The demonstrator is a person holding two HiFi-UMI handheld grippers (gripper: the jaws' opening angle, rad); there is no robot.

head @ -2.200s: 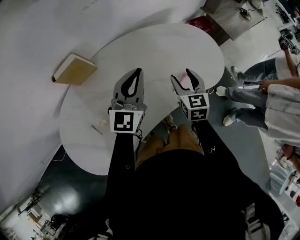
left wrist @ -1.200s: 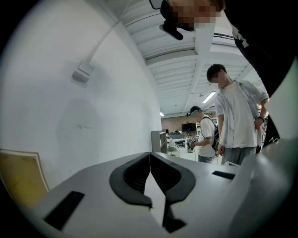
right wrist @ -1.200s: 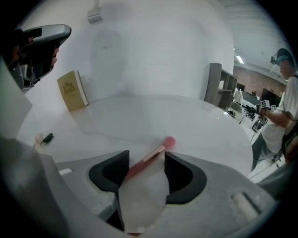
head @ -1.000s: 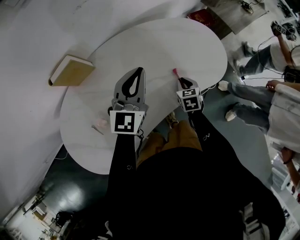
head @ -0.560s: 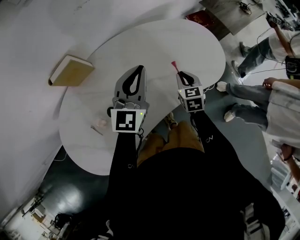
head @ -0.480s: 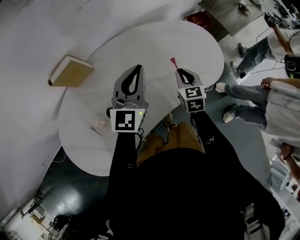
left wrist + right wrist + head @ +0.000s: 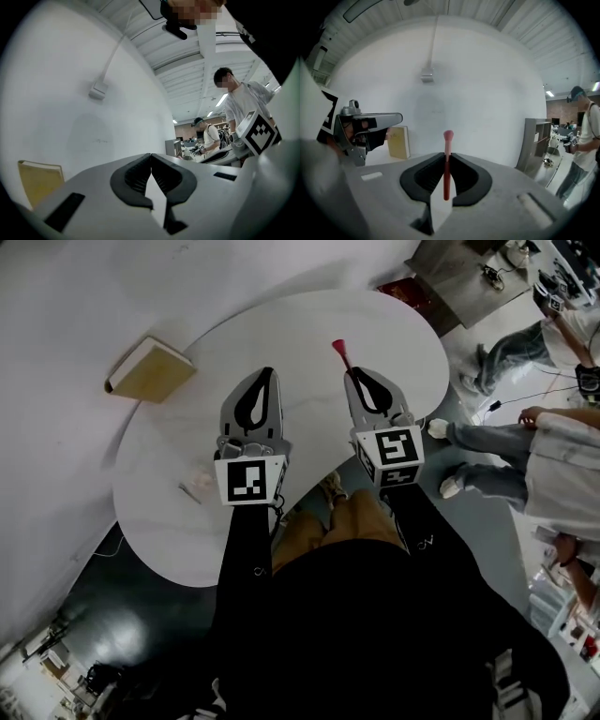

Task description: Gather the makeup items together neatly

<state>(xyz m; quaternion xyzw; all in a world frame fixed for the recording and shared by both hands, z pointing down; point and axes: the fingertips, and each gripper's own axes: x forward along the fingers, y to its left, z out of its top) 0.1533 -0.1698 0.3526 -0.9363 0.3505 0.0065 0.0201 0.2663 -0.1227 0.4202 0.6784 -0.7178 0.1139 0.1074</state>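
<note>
Since a second ago the right claw (image 7: 349, 374) has come up off the desk (image 7: 394, 324) and carries the makeup brush (image 7: 339, 351) with it, so the brush now hangs clear of the white top instead of lying at it. This claw pinches the brush's red handle between its dark pads, and the pink head sticks out past the tips, pointing away from the person. The left claw (image 7: 267, 372) has hardly shifted; its jaws are pressed together tip to tip with nothing between them, and it hovers beside the right claw, the two roughly side by side and apart. Beyond the left claw and off to its left, a tan book (image 7: 150, 371) lies at the desk's far edge by the wall. Back by the left claw's marker cube, on its left, a small pale item (image 7: 200, 481) and a thin stick (image 7: 191, 494) rest on the desk, too small to identify. Well to the right of the right claw, people stand on the floor.
</note>
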